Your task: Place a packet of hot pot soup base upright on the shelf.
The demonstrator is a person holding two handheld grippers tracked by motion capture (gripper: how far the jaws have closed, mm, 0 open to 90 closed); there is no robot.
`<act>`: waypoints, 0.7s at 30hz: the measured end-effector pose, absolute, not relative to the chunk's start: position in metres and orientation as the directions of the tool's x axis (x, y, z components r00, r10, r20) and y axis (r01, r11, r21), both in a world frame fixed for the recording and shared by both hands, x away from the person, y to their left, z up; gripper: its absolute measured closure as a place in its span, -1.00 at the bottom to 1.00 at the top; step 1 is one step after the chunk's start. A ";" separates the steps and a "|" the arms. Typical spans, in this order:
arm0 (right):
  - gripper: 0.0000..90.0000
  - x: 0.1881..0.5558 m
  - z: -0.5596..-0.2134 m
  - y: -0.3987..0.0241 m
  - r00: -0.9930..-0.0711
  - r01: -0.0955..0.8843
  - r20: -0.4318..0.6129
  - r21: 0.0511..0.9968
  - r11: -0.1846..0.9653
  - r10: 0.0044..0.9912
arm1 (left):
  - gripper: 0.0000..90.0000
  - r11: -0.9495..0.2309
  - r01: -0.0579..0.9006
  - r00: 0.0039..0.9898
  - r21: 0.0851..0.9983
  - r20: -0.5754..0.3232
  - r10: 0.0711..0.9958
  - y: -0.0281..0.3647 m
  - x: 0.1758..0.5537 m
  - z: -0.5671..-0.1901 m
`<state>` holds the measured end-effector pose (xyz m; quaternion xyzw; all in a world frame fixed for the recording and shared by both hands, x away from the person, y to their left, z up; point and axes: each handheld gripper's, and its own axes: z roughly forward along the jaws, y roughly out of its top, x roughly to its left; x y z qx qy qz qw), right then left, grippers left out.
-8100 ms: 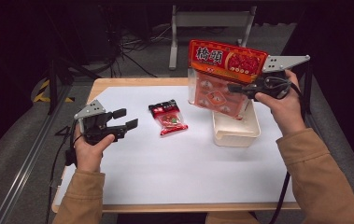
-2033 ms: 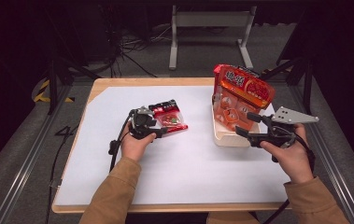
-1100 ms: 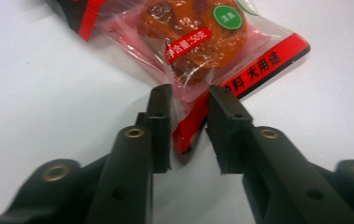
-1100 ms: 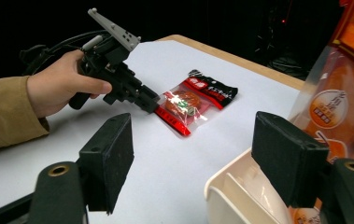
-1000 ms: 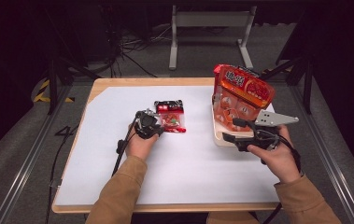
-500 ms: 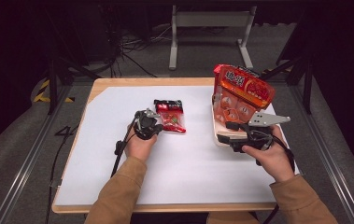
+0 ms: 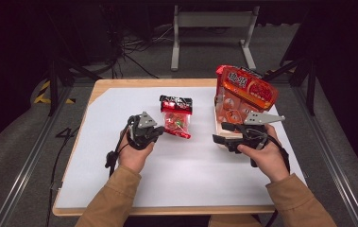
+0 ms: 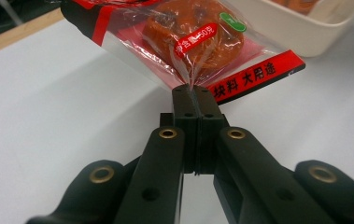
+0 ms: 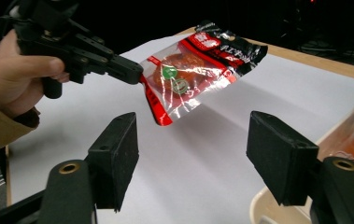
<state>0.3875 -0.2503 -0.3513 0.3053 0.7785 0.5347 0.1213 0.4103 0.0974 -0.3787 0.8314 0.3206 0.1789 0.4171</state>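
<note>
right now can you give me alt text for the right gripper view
The left gripper, held in a hand, pinches the edge of a small red and clear snack packet and lifts it off the white table. In the foreground the right gripper stands open with nothing between its jaws, above a cream tray's rim.

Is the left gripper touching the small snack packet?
Touching. In the left gripper view, the left gripper has its jaws shut on the small snack packet's clear edge.

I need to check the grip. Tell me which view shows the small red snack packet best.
The right gripper view: the whole small red snack packet hangs lifted off the table, pinched by the left gripper. The left gripper view crops it close; the high view shows it small.
</note>
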 end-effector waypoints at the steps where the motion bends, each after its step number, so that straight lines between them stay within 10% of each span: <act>1: -0.22 0.388 -0.351 -0.249 -0.783 0.355 0.150 0.904 0.237 0.603 | 1.00 -0.452 0.373 0.736 0.810 0.038 0.676 0.098 0.405 -0.375; 21: -0.35 0.398 -0.358 -0.227 -0.731 0.546 0.391 0.827 0.136 0.559 | 1.00 -0.421 0.279 0.821 0.863 0.013 0.571 0.085 0.356 -0.360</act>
